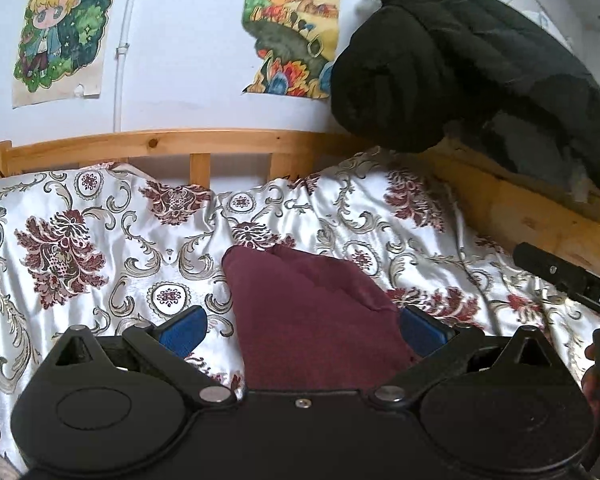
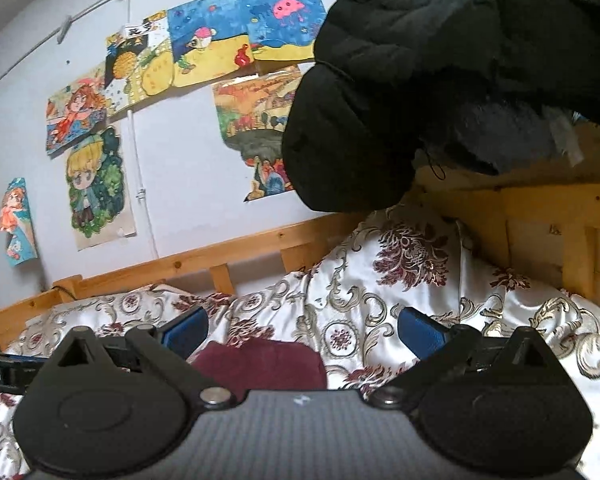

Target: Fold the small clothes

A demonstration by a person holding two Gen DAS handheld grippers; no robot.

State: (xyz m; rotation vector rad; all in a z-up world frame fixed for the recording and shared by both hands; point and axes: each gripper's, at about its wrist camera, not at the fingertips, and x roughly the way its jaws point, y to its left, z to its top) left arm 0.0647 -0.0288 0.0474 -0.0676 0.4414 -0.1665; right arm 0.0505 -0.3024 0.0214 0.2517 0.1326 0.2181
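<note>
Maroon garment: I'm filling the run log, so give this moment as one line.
maroon garment: lying on floral bedspread | left gripper: open, not gripping | right gripper: open, empty

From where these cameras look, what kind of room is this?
Most likely a bedroom, perhaps a child's: a wooden bed frame, a floral satin bedspread and hand-coloured drawings taped to the wall.

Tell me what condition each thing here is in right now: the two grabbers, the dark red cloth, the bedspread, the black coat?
Left gripper: open, not gripping.
Right gripper: open, holding nothing.
Maroon garment: lying bunched on the bed, between the left gripper's blue pads.
Floral bedspread: spread out, wrinkled.
Black padded jacket: draped over the wooden bed frame.
Wall drawings: stuck up, corners curling.
</note>
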